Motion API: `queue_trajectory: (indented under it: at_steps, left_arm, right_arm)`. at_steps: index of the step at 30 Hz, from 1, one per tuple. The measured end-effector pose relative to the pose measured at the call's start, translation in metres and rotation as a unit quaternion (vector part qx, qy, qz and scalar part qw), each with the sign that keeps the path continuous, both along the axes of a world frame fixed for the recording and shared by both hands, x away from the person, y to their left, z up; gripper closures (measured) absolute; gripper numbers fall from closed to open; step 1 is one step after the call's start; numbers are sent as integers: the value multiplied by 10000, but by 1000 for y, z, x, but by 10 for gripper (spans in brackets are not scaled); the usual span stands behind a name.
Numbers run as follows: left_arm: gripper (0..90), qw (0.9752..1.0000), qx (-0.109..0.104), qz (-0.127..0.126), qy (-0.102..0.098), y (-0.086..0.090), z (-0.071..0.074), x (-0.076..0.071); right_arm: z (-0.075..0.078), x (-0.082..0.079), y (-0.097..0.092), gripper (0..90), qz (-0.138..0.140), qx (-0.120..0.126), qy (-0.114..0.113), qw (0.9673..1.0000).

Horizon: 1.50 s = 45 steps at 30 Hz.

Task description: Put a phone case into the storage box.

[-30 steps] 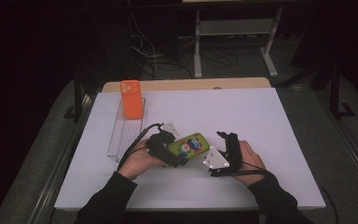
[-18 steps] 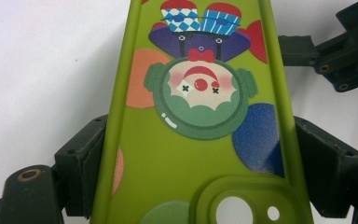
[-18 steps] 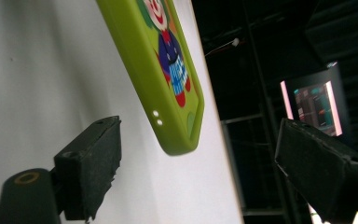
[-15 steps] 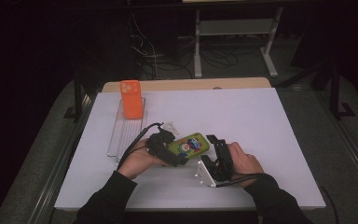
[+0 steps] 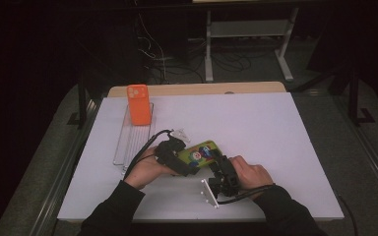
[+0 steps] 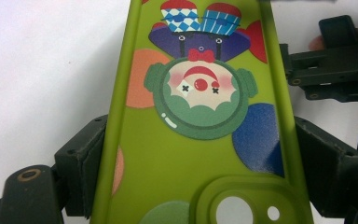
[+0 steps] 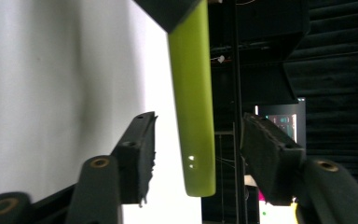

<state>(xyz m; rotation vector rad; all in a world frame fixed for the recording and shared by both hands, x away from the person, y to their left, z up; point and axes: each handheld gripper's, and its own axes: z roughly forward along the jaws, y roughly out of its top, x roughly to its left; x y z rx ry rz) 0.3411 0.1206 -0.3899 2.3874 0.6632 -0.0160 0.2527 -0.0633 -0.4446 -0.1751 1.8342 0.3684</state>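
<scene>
Left claw (image 5: 184,164) stays clamped on the green case (image 6: 196,121) near the counter's front edge while right claw (image 7: 193,154), jaws closing but still apart, must pinch its free end.

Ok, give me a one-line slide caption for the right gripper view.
Green phone case seen edge-on between the right gripper's closing fingers, neither pad pressing on it yet.
</scene>
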Motion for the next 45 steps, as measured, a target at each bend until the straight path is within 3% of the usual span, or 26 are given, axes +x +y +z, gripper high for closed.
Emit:
queue_trajectory:
  at_steps: [2, 7, 16, 21, 22, 24, 28, 31, 33, 38, 41, 45]
  left_arm:
    - [152, 9999, -103, 82, 45, -2, -1, -2]
    - [152, 9999, -142, 68, 39, -3, 0, -2]
    - [151, 9999, -130, 65, 27, -3, 0, -3]
    - [149, 9999, -133, 60, 17, -3, 0, -3]
    - [147, 10000, -27, -53, -33, -1, 0, -1]
    - [139, 9998, -146, 71, -67, -3, -1, -4]
    - [111, 9997, -181, 138, -103, -2, 1, -4]
    - [65, 9997, -202, 29, -166, 1, 4, -3]
    - [40, 9993, -323, 85, -152, 2, 5, -4]
    - [0, 9993, -353, 36, -78, 9, 6, -3]
    - [0, 9993, -340, 43, -155, 14, 8, -2]
    - [0, 9987, -426, 154, -215, 19, 10, -1]
  right_arm:
    - [-1, 0, 1, 496, 20, -62, -5, 10000]
    - [-3, -1, 2, 605, 57, -123, -170, 9998]
    - [-2, -2, 3, 737, 121, -220, -236, 9994]
    - [-2, -3, 4, 752, 107, -303, -223, 9992]
    - [-2, -3, 4, 753, 98, -304, -218, 9993]
    - [-3, -3, 4, 755, 100, -322, -204, 9992]
    - [-1, -4, 4, 757, 80, -290, -192, 9994]
    - [-2, -3, 4, 757, 31, -316, -75, 9995]
    - [-2, -2, 3, 757, 0, -286, -41, 9996]
    - [1, 4, -2, 756, -158, -121, 36, 9998]
    - [3, 6, -5, 756, -235, 12, 149, 9996]
    - [6, 10, -9, 756, -413, 373, 349, 9978]
